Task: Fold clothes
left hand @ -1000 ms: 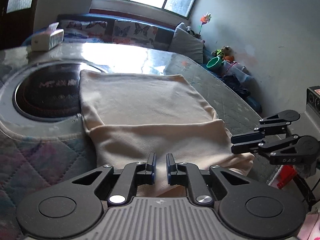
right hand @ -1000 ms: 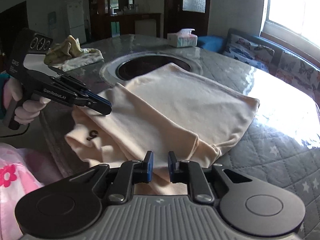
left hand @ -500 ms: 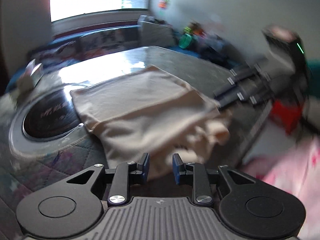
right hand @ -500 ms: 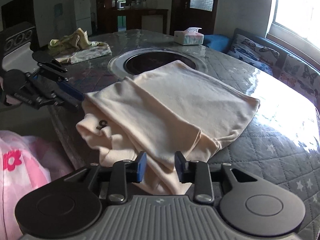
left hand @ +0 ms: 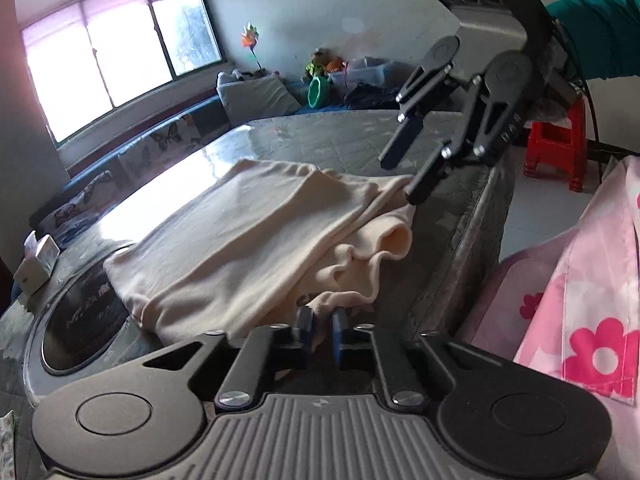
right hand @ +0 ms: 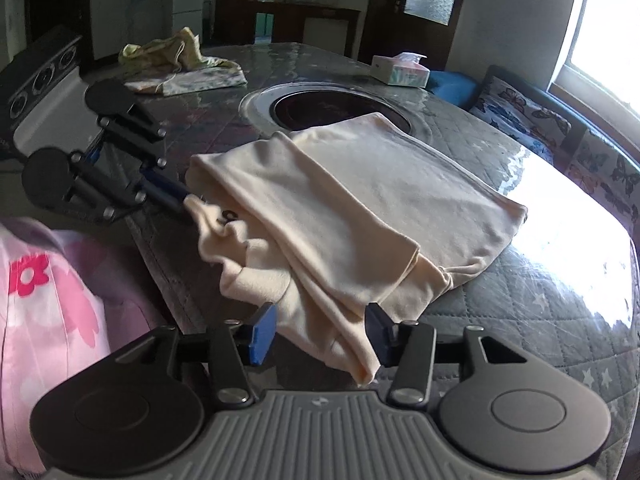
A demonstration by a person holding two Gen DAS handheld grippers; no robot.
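Two grippers at the near hem: our left gripper (right hand: 186, 200) looks pinched on the cream garment (right hand: 360, 200) corner; rightward, our right gripper (right hand: 320, 330) is spread wide, loose fold between its jaws. Garment lies half-folded on the table (right hand: 540, 300), long axis running away from us.

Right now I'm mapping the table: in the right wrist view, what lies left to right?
Left gripper → yellow-green cloth pile → cream garment → tissue box → butterfly-print cushions.
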